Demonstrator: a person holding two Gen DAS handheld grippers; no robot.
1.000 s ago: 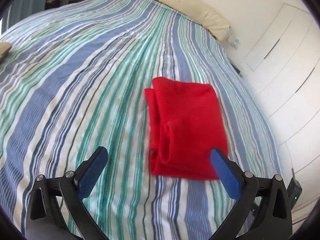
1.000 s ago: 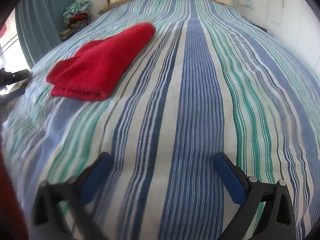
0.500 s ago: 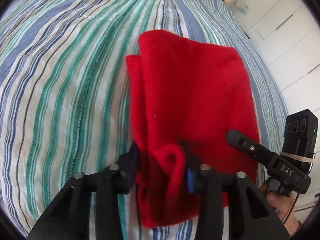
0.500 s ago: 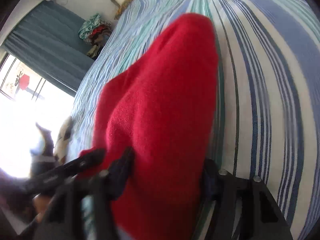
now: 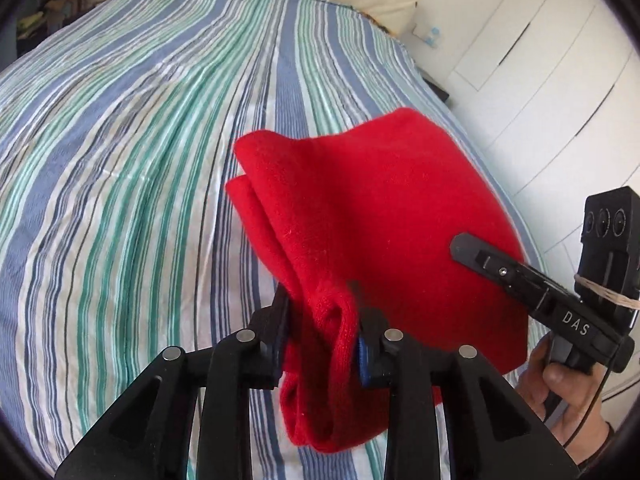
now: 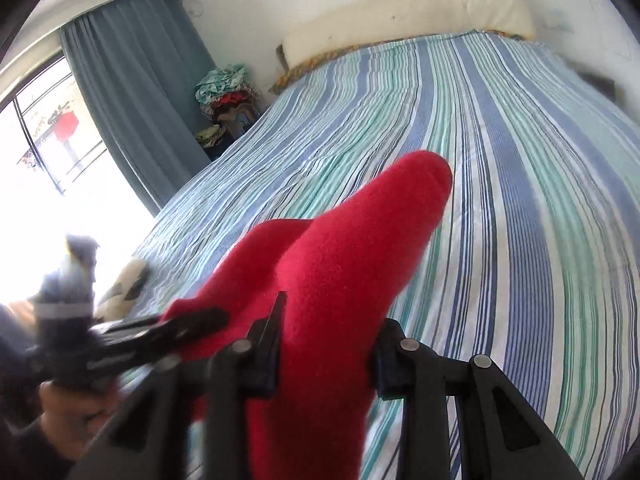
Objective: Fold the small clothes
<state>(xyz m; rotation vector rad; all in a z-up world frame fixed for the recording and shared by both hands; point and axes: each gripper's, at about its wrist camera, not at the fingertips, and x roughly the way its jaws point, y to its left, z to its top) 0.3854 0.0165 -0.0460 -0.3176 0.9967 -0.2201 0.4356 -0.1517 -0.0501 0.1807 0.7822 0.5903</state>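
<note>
The bed [image 5: 140, 152] fills most of both views, covered with a sheet in blue, green and white stripes. At its far end a long cream pillow [image 6: 408, 16] lies against the wall. On the left side of the right wrist view a grey-blue curtain [image 6: 132, 92] hangs beside a bright window [image 6: 44, 140], and a heap of mixed clothes [image 6: 226, 96] sits in the corner next to the bed. In the left wrist view white cupboard doors [image 5: 552, 80] stand on the right side of the bed.

The folded red garment [image 5: 368, 216] is near the front edge of the bed. It looks raised off the sheet at the near end, and its far end points toward the pillow; I cannot tell whether that far part touches the sheet.

The left gripper [image 5: 320, 336] is clamped on the near left edge of the garment, where the folded layers bunch between its pads; its jaws have opened back a little. The right gripper [image 6: 328, 340] is clamped on the near right part of the same garment, and its jaws have just been closing on the thick cloth.

A hand [image 5: 560, 392] holds the handle of the right gripper, at the lower right of the left wrist view
</note>
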